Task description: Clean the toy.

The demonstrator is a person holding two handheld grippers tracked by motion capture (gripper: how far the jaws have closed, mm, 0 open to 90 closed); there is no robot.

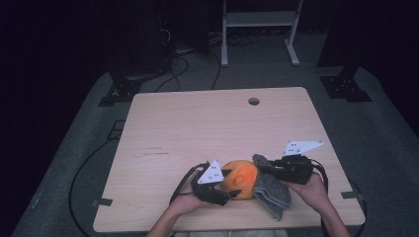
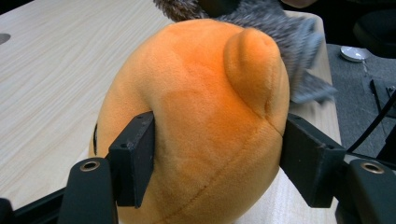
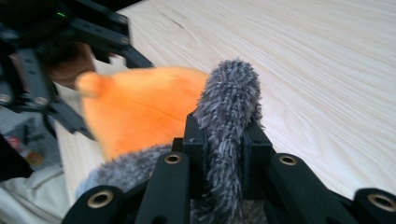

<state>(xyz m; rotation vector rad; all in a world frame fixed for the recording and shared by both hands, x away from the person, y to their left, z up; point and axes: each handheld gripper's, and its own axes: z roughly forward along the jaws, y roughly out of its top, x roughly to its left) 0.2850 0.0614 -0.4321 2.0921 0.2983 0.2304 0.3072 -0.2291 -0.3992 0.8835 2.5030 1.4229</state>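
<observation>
A round orange plush toy [image 1: 240,177] lies near the table's front edge. My left gripper [image 1: 231,183] comes at it from the left. In the left gripper view both black pads [image 2: 135,158] press into the sides of the plush [image 2: 205,107], denting it. A grey fuzzy cloth [image 1: 272,195] lies against the toy's right side and trails toward the front edge. My right gripper [image 1: 269,168] is shut on a raised fold of that cloth [image 3: 229,102], which stands up between its jaws, with the plush [image 3: 140,112] just behind the fold.
The light wooden table [image 1: 197,123] has a round cable hole [image 1: 254,101] near its far edge. Bare tabletop lies to the left and beyond the toy. Cables run over the dark floor, and a white metal frame [image 1: 259,29] stands behind the table.
</observation>
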